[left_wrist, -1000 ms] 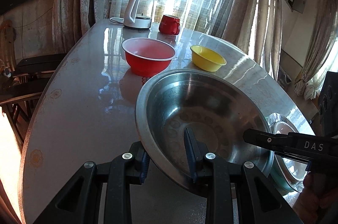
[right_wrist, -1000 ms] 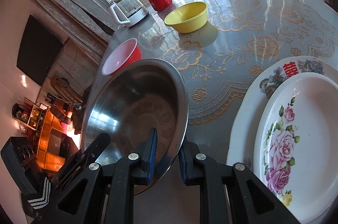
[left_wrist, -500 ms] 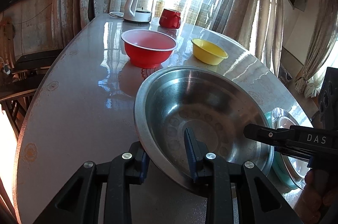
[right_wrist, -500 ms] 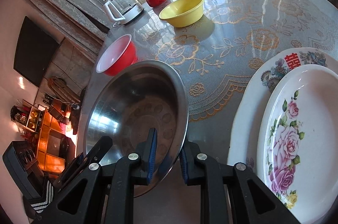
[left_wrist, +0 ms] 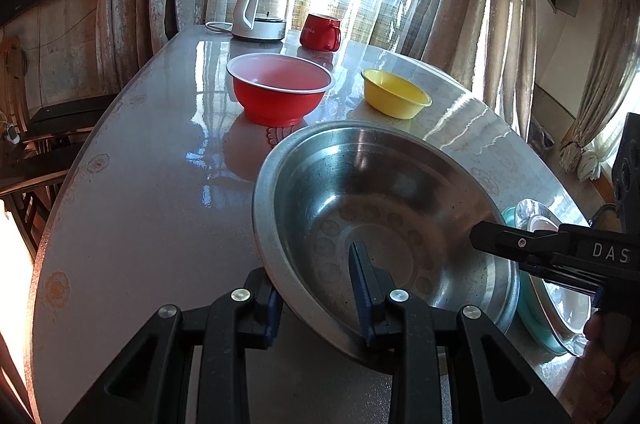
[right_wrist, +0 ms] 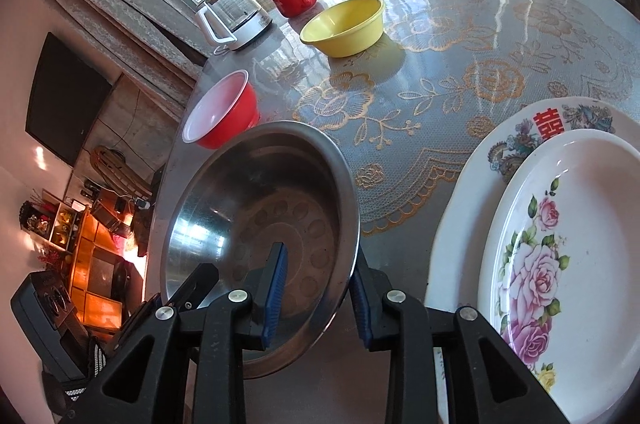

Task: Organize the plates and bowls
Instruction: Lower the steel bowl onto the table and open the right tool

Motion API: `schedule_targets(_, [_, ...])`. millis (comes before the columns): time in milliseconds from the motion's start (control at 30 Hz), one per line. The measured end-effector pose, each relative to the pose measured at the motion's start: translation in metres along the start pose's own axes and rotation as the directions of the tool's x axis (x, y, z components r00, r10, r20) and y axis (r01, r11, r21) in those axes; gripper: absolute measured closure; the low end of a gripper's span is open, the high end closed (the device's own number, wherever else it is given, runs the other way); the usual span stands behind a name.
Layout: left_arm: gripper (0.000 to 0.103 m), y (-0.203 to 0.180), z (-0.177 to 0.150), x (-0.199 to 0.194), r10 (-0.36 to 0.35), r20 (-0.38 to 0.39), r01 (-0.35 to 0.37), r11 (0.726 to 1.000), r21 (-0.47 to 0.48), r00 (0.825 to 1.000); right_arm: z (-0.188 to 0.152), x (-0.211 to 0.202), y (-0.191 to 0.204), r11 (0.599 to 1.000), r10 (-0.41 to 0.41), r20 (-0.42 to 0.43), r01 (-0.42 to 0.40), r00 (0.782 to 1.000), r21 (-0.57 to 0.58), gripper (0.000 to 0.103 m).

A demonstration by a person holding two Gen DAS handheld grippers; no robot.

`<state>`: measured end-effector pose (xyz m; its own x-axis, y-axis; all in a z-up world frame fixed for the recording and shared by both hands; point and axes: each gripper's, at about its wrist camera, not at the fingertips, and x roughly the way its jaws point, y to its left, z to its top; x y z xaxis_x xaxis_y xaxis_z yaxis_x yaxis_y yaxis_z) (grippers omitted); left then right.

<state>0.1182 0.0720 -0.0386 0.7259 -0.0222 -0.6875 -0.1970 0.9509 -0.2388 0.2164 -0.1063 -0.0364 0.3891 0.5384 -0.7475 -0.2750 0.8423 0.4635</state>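
A large steel bowl (left_wrist: 384, 216) is held tilted above the table by both grippers. My left gripper (left_wrist: 318, 298) is shut on its near rim. My right gripper (right_wrist: 318, 294) is shut on its right rim, one finger inside and one outside; the bowl fills the middle of the right wrist view (right_wrist: 260, 216). The right gripper also shows in the left wrist view (left_wrist: 500, 240). A red bowl (left_wrist: 280, 92) and a yellow bowl (left_wrist: 396, 94) sit farther back. Stacked flowered plates (right_wrist: 560, 248) lie to the right.
A glass kettle (left_wrist: 262, 8) and a red mug (left_wrist: 320, 32) stand at the far end of the table by the curtained window. The table edge (left_wrist: 52, 244) curves along the left. The plate stack (left_wrist: 560, 304) shows beside the steel bowl.
Both grippers have carried the steel bowl a little forward toward the red bowl. The red and yellow bowls look nearer. Both grips stay the same.
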Motion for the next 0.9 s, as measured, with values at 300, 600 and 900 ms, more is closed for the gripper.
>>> schedule_targets(300, [0.071, -0.002, -0.002, -0.001, 0.021, -0.010, -0.021, 1.000, 0.003, 1.000, -0.002, -0.001, 0.007, 0.995, -0.070, 0.019, 0.071, 0.997, -0.066, 0.079])
schedule_targets(600, [0.071, -0.009, -0.006, -0.003, 0.021, -0.016, -0.021, 1.000, 0.021, 1.000, -0.003, -0.004, 0.003, 0.991, -0.110, 0.032, 0.112, 0.993, -0.068, 0.086])
schedule_targets(900, [0.071, -0.012, -0.007, -0.004, 0.004, -0.027, -0.003, 1.000, 0.021, 1.000, -0.002, -0.013, -0.005, 0.997, -0.079, 0.059, 0.078, 0.995, 0.015, 0.075])
